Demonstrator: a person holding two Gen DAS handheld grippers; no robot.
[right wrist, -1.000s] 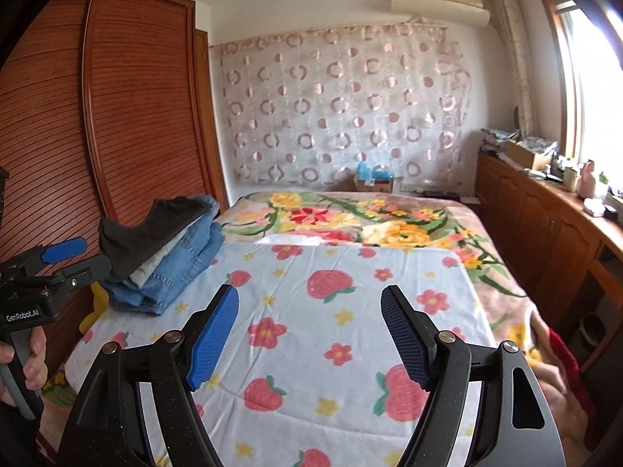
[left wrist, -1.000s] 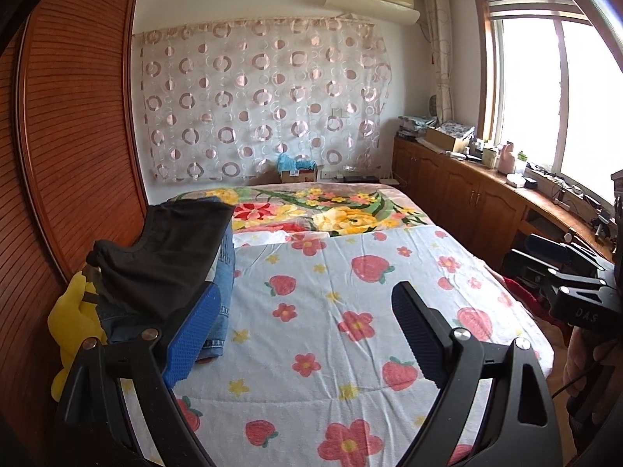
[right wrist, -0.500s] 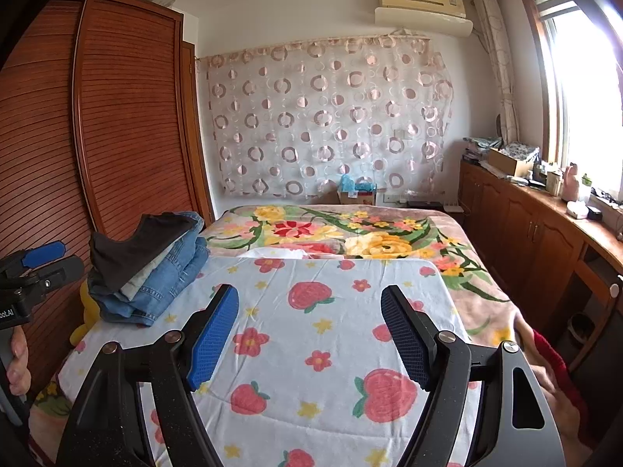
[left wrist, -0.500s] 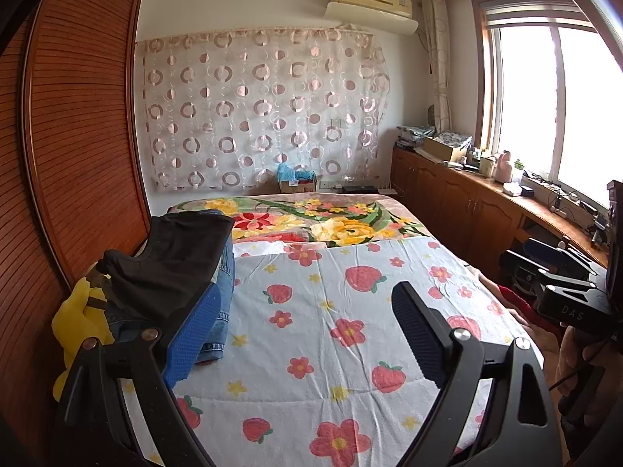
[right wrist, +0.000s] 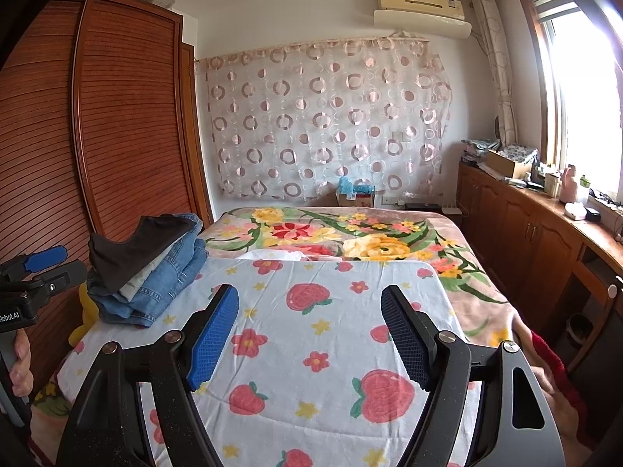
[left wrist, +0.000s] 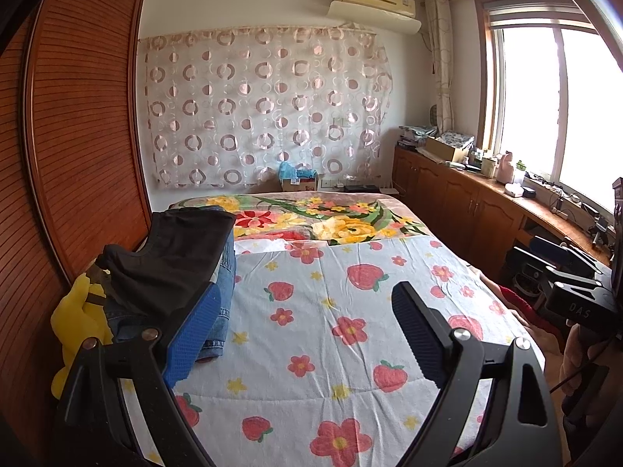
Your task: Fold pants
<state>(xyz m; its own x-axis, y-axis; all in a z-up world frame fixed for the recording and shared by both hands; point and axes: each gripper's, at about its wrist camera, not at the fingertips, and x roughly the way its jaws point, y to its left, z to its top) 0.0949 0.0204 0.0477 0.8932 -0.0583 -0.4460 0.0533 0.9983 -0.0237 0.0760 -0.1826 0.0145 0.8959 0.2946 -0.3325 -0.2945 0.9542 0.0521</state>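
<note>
1. Left gripper (left wrist: 307, 319) is hovering over the near end of the bed, jaws standing wide apart, nothing between the pads (left wrist: 194, 334).
2. Right gripper (right wrist: 309, 325) is hovering over the same quilt (right wrist: 331, 334), jaws also apart and gripping nothing.
3. Pants are lying in a stack (right wrist: 148, 268) at the left edge of the bed, beside the wardrobe (right wrist: 128, 124): a dark pair (left wrist: 171, 257) is sitting on top, a pale layer under it, blue jeans (right wrist: 163, 288) at the bottom.
4. In the left view the stack is showing just behind the left finger; whether the finger is touching it, cannot tell.
5. In the right view the stack is lying well apart from the right gripper, to its left.
6. A yellow toy (left wrist: 76, 315) is sitting between the stack and the wardrobe.
7. The strawberry quilt is covering the near half of the bed; a floral blanket (right wrist: 342, 233) is showing beyond it.
8. Each gripper is appearing at the edge of the other's view, with a hand (right wrist: 19, 362) on the left handle.
</note>
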